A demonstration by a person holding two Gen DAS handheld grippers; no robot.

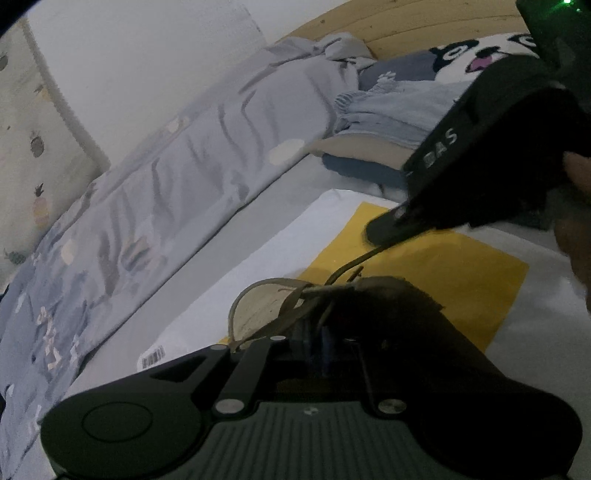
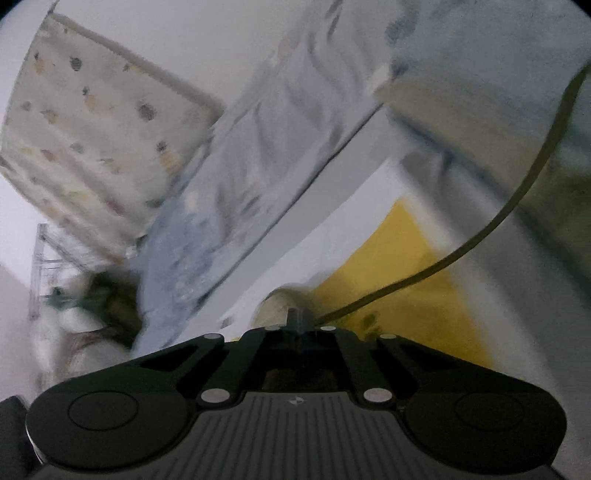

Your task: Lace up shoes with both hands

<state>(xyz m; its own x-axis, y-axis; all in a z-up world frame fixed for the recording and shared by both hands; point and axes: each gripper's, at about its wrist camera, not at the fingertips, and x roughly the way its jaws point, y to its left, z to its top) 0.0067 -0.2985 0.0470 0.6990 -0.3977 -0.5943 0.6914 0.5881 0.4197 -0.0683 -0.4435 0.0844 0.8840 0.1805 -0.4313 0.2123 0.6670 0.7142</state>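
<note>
In the left wrist view a worn beige shoe point(image 1: 258, 306) with a dark fuzzy tongue point(image 1: 384, 299) lies on a yellow sheet point(image 1: 443, 273), right in front of my left gripper point(image 1: 317, 332). Its fingers are close together at the shoe's laces; what they pinch is hidden. My right gripper point(image 1: 388, 229) hangs above the shoe, shut on a dark olive lace point(image 1: 351, 264) that runs down to the shoe. In the blurred right wrist view the lace point(image 2: 491, 229) arcs from my right gripper point(image 2: 299, 321) up to the right edge, with the shoe's toe point(image 2: 273, 306) just ahead.
The yellow sheet lies on a white sheet point(image 1: 280, 236) with a barcode label point(image 1: 151, 357), on a grey bed surface. A crumpled grey-blue quilt point(image 1: 177, 177) runs along the left. A panda pillow point(image 1: 480, 55) and wooden headboard point(image 1: 406, 22) sit behind. A fruit-print curtain point(image 2: 92, 125) hangs at left.
</note>
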